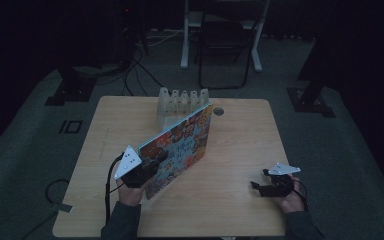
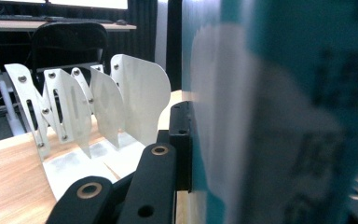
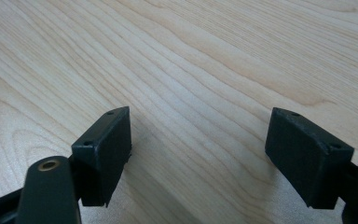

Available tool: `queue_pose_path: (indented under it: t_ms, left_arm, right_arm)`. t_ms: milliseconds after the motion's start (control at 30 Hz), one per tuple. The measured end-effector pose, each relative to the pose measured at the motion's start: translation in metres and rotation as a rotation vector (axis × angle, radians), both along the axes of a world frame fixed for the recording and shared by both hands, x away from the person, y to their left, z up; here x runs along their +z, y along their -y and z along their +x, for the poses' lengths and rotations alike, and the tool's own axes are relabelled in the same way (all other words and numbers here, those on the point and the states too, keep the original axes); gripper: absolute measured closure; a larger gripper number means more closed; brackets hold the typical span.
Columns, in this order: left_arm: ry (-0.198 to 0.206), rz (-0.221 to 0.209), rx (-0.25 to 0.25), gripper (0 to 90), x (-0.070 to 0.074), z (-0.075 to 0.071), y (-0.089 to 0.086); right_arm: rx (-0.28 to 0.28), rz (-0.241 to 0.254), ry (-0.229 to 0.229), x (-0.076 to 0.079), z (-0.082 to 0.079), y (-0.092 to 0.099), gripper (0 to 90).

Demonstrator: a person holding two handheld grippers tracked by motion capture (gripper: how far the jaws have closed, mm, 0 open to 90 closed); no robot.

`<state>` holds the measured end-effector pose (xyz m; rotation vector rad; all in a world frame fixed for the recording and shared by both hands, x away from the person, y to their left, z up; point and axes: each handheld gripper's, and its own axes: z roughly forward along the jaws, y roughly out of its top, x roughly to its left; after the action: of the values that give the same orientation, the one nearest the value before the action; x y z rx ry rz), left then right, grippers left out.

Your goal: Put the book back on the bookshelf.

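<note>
A thin picture book (image 1: 180, 142) with a colourful cover is held up at a slant over the wooden table (image 1: 230, 200). Its far upper corner reaches a white rack of upright dividers (image 1: 182, 102). My left gripper (image 1: 152, 162) is shut on the book's near lower part. In the left gripper view the book's teal edge (image 2: 284, 116) stands close up and blurred between the jaws of my left gripper (image 2: 265, 158), and the divider rack (image 2: 98, 107) stands just beyond on the left. My right gripper (image 1: 257, 186) rests low at the table's right front. Its jaws stand open over bare wood (image 3: 191, 56), and nothing is between them at the right gripper (image 3: 198, 126).
A round cable hole (image 1: 218, 111) sits in the table near the back edge, right of the rack. Behind the table stand a dark folding chair (image 1: 222, 50) and white frame legs (image 1: 185, 45). Cables (image 1: 135, 70) run over the dark floor.
</note>
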<state>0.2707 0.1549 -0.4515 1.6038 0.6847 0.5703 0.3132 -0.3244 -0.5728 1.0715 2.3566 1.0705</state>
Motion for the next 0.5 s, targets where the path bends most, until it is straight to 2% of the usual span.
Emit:
queue_pose_path:
  t_ms: [500]
  left_arm:
    - [0.005, -0.008, 0.048, 81.2, 0.0007, -0.0020, -0.0059]
  right_arm:
    - [0.001, 0.000, 0.000, 0.0000, 0.0000, 0.0000, 21.9]
